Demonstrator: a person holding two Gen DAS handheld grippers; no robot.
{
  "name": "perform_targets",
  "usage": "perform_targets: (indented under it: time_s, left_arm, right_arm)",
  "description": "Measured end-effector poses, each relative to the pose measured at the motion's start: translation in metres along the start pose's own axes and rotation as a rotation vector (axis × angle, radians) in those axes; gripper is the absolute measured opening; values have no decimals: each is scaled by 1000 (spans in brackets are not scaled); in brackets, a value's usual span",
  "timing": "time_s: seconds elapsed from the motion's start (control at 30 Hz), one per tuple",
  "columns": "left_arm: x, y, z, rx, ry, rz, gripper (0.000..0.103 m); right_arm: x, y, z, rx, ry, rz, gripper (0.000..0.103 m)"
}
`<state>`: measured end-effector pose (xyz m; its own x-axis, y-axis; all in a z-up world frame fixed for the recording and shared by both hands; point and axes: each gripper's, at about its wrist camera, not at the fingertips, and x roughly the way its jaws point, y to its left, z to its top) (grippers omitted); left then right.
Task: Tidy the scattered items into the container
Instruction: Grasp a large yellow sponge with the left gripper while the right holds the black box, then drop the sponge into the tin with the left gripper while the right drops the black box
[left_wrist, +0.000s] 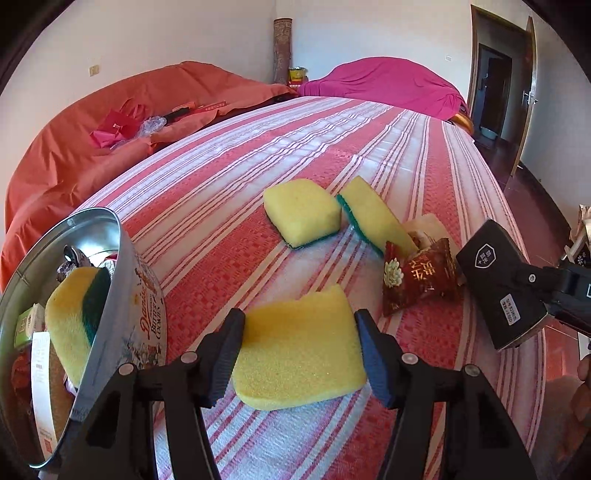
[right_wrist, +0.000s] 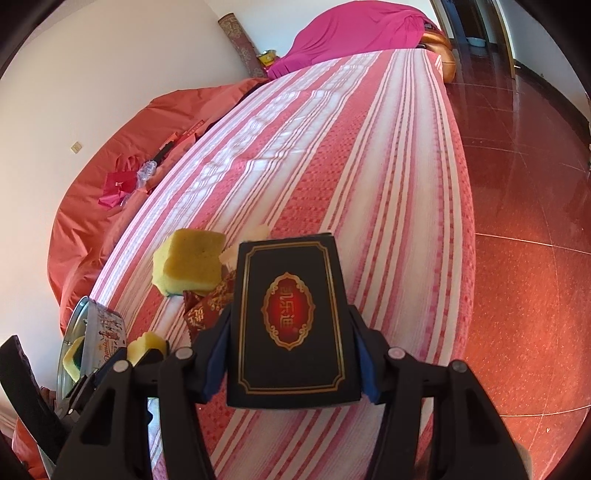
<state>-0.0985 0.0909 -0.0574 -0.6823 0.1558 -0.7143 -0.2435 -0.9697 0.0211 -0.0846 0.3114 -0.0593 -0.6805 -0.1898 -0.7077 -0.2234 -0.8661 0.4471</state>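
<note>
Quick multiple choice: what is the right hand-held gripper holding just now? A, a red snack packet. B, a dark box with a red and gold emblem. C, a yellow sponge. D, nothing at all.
B: in the right wrist view the right hand-held gripper has its fingers pressed on both sides of the dark box, lifted over the striped cloth.

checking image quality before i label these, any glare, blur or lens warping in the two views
Left wrist view: strong fisheye, the striped bedspread bulges and the corners go black; the shiny inside of the tin mirrors its contents; all sharp. Right wrist view: same warping; window glare on the red floor; the sponge behind the black box looks slightly soft.
</note>
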Motion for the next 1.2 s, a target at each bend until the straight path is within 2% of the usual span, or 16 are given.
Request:
perform_targets:
  time_s: [0.33, 0.5, 0.63, 0.77, 0.9, 1.1, 1.2]
  left_arm:
    - [-36, 7, -25, -25, -59, -41, 62]
    - [-72, 14, -30, 9, -139, -51, 62]
    - [-105, 38, -26, -29, -218, -39, 62]
    - [-131, 72, -21, -88, -284, 10, 62]
    - [-142, 121, -18, -174, -304, 100, 62]
    - [-124, 190, -17, -279, -247, 220, 64]
    - [-99, 215, -15, -323, -171, 257, 69]
  right_arm:
    - [-19, 25, -21, -37, -6, 40, 58]
    - [-32, 52, -23, -93, -12, 98, 58]
    - [-38, 86, -23, -142, -3, 164, 58]
    - [-38, 132, -27, -224, 19, 232, 58]
    - [-32, 179, -40, -314, 56, 282, 58]
    - [-9, 248, -57, -439, 118, 345, 58]
    - [10, 279, -64, -500, 145, 363, 59]
